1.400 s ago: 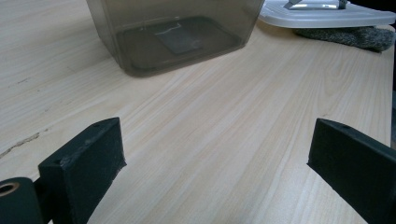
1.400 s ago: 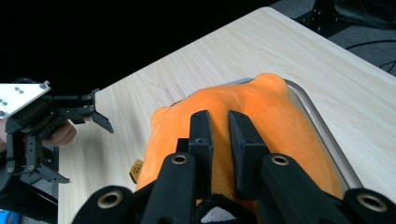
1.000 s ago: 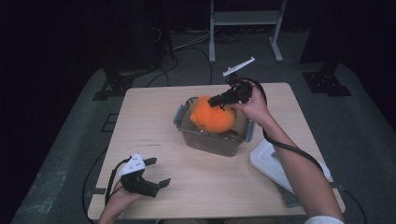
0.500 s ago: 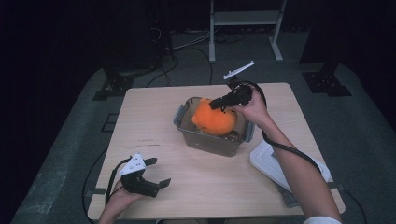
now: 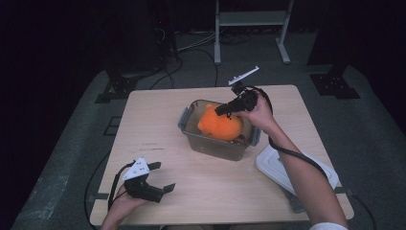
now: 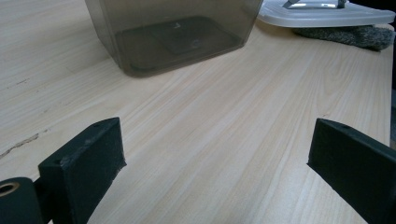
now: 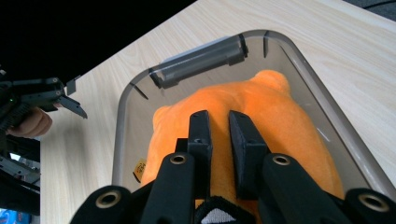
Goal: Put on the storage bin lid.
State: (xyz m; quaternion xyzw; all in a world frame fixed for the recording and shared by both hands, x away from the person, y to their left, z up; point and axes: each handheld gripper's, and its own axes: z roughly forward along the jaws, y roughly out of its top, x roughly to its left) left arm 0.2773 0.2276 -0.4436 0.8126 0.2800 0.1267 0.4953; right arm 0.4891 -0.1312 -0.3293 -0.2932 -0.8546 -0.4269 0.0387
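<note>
Right gripper (image 7: pixel 219 140) fingers pinch the orange plush (image 5: pixel 221 123) inside the bin (image 5: pixel 191 136); left gripper (image 5: pixel 160 178) fingers gape, empty.

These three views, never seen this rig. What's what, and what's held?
No robot: a person works at a table with a handheld two-jaw gripper in each hand. The high view looks down from above the person's side. The other two come from cameras riding on the grippers, looking along their black jaws. On the table stand a clear bin and, beside it, its white lid. The right gripper pinches an orange plush toy in the bin. The left gripper rests near the table's front edge, jaws open, nothing between them.
</note>
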